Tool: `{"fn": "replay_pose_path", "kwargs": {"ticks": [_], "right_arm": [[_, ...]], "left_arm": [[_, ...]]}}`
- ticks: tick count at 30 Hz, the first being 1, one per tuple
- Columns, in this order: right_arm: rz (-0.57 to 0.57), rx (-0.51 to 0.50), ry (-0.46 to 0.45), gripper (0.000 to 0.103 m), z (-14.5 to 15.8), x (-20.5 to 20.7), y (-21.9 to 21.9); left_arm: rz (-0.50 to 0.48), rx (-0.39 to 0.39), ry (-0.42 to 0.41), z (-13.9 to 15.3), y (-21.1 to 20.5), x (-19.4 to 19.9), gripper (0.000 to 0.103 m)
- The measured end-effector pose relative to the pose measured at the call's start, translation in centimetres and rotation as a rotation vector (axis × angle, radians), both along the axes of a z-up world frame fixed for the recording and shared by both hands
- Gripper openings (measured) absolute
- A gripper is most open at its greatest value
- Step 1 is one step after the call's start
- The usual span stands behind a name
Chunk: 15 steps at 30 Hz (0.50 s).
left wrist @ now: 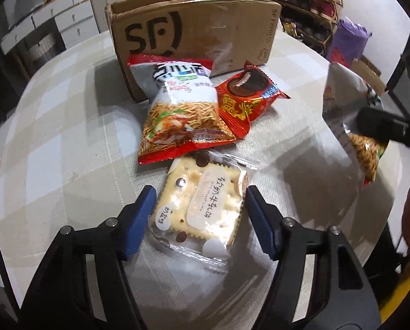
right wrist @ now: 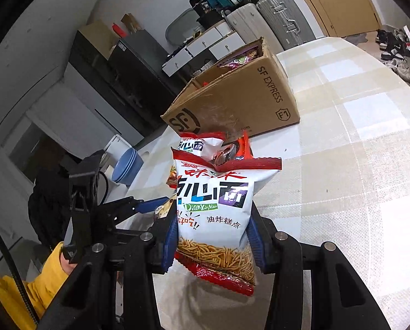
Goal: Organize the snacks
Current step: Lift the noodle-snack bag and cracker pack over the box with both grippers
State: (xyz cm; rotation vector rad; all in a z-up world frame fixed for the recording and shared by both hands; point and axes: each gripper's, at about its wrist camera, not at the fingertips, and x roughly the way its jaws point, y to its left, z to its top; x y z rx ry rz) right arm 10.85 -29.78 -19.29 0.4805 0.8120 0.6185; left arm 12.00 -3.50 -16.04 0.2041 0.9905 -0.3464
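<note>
A clear packet of square crackers (left wrist: 202, 206) lies on the checked tablecloth (left wrist: 67, 137). My left gripper (left wrist: 199, 192) straddles it, its blue pads touching the wrapper's two sides. Just beyond lie a noodle snack bag (left wrist: 183, 110) and a red cookie packet (left wrist: 243, 96), in front of an open cardboard box (left wrist: 199, 27). My right gripper (right wrist: 213, 228) is shut on a second noodle snack bag (right wrist: 216, 200), held upright above the table. That bag (left wrist: 342, 104) also shows at the right edge of the left wrist view. The box (right wrist: 246, 101) holds several snack packets.
Blue bowls (right wrist: 126, 166) are stacked at the table's far left edge. A yellow sleeve (right wrist: 48, 280) shows behind my left gripper (right wrist: 150, 206). Suitcases (right wrist: 276, 19) and white drawers stand past the table, and a shoe rack (left wrist: 309, 5) stands behind the box.
</note>
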Motion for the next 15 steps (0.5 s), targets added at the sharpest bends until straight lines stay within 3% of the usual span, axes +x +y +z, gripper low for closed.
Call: {"fn": "replay_pose_path", "kwargs": {"ticks": [2,10,15], "right_arm": [[0.0,0.003,-0.001,0.045,0.1,-0.2,-0.1],[-0.016,0.009,-0.016,0.045,0.6,-0.7,-0.5],[-0.021,0.012,-0.018,0.045,0.7,-1.0,-0.6]], "left_arm": [[-0.006,0.029,-0.017,0.4,-0.4,-0.5,0.06],[0.018,0.029,-0.025,0.4,-0.1,-1.8,0.059],[0.04,-0.022,0.007,0.2,0.6,-2.4,0.058]]}}
